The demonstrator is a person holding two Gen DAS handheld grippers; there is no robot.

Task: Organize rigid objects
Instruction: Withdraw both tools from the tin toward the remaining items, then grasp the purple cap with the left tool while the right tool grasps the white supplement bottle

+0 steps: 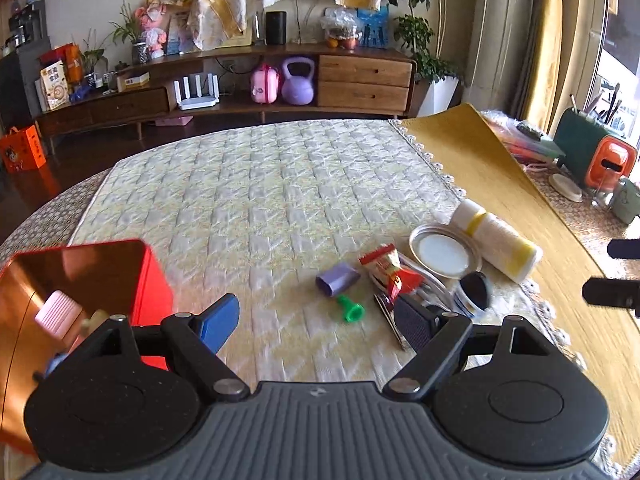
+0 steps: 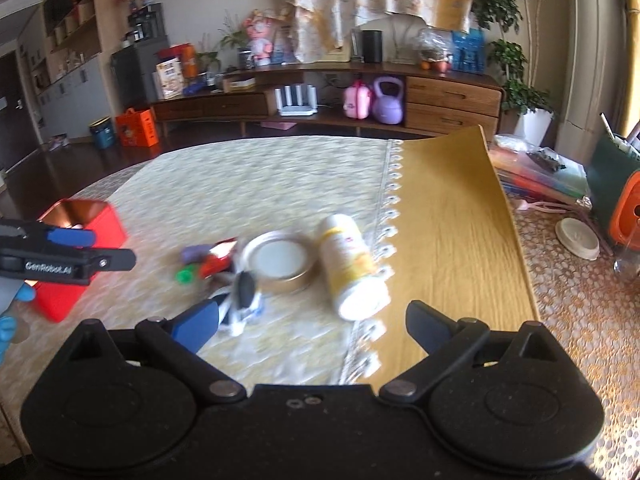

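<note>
A heap of small things lies on the quilted cloth: a purple cap (image 1: 338, 278), a green piece (image 1: 350, 312), a red packet (image 1: 390, 270), a metal lid (image 1: 442, 252), a black-topped little jar (image 1: 474, 290) and a white and yellow bottle (image 1: 496, 240) on its side. My left gripper (image 1: 318, 320) hangs open just short of the heap, its jaws empty. A red tin box (image 1: 80, 280) stands open at its left with a pink item (image 1: 60, 312) inside. My right gripper (image 2: 314, 326) is open and empty, near the bottle (image 2: 352, 264) and the lid (image 2: 280, 260).
A yellow mat (image 1: 500, 184) covers the table to the right of the cloth. Beyond it stand a green holder (image 1: 580, 148), an orange object (image 1: 612, 160) and a white dish (image 1: 566, 188). A gloved hand (image 2: 12, 308) shows at the left edge. A low wooden cabinet (image 1: 360, 80) lines the far wall.
</note>
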